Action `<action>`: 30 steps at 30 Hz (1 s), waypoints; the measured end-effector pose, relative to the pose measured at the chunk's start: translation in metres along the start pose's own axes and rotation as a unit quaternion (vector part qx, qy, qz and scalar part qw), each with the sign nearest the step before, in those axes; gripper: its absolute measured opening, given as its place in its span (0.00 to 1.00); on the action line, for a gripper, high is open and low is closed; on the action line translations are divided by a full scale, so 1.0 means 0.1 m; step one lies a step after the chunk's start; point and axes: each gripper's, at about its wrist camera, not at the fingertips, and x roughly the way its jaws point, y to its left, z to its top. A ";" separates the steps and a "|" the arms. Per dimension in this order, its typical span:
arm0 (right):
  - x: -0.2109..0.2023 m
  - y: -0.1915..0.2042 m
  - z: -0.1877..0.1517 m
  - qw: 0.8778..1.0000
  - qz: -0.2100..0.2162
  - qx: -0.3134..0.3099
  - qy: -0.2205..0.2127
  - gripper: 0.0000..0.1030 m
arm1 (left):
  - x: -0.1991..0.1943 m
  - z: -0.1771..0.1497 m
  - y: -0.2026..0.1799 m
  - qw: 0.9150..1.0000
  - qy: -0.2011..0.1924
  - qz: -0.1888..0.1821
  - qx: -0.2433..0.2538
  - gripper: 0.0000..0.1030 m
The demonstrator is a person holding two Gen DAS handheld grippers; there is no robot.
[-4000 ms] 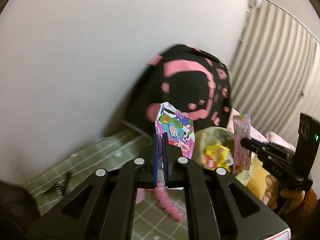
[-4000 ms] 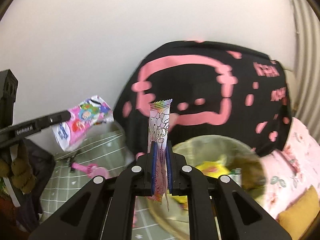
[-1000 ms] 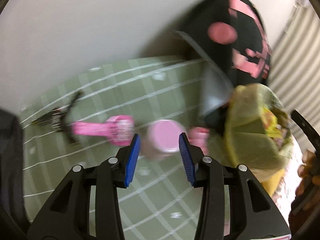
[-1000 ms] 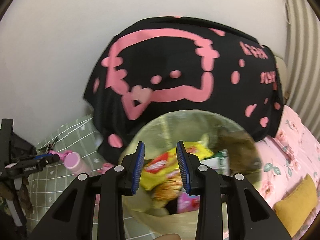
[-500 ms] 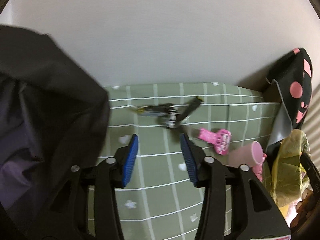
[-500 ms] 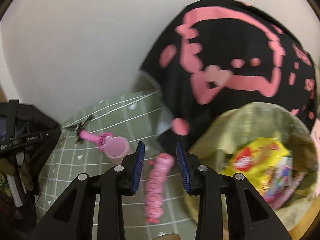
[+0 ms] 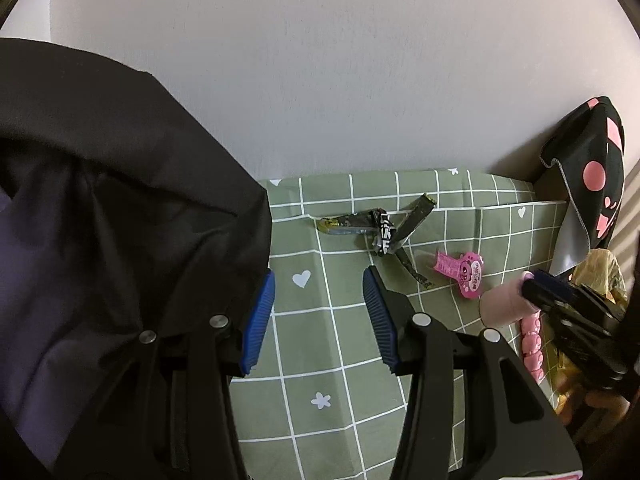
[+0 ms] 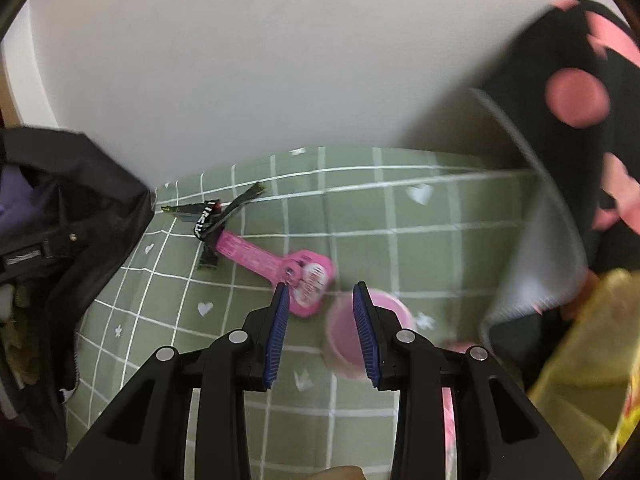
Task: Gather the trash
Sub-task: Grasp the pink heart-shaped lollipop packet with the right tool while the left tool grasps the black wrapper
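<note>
A crumpled dark wrapper (image 7: 376, 226) lies on the green checked sheet (image 7: 320, 360) near the wall; it also shows in the right wrist view (image 8: 208, 214). A pink flat packet (image 7: 460, 272) (image 8: 276, 270) lies beside it, and a pink cup (image 7: 502, 306) (image 8: 362, 330) lies just right of that. My left gripper (image 7: 318, 312) is open and empty, short of the dark wrapper. My right gripper (image 8: 320, 326) is open and empty, low over the sheet between the packet and the cup. The yellow trash bag (image 8: 592, 360) (image 7: 600, 276) with wrappers sits at the right.
A dark jacket (image 7: 112, 220) (image 8: 60, 208) covers the left side. A black cushion with pink marks (image 7: 592, 184) (image 8: 580, 80) leans on the wall at the right. A pink ridged toy (image 7: 532, 344) lies by the bag. A white wall (image 7: 320, 80) stands behind.
Both grippers let go of their wrappers over the bag and opened. They then swung left and down to the sheet; the right one has come close to the pink packet and cup.
</note>
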 end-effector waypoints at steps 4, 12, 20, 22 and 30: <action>0.32 0.08 0.17 1.000 0.003 -0.010 0.028 0.31 | 0.03 0.04 0.07 1.000 0.005 -0.015 -0.015 0.42; 0.82 0.07 0.35 0.997 0.009 0.008 0.077 0.31 | 0.03 0.12 0.30 0.999 0.001 -0.017 -0.051 0.42; 0.83 0.16 0.28 0.996 0.014 -0.026 0.081 0.37 | 0.07 0.19 0.46 0.997 0.000 -0.007 -0.079 0.42; 0.79 0.18 0.24 0.996 0.022 -0.025 0.080 0.37 | 0.10 0.21 0.43 0.997 0.004 -0.007 -0.075 0.42; 0.56 0.28 0.06 0.994 0.078 -0.041 0.061 0.37 | 0.12 0.30 0.37 0.998 0.003 -0.008 -0.067 0.42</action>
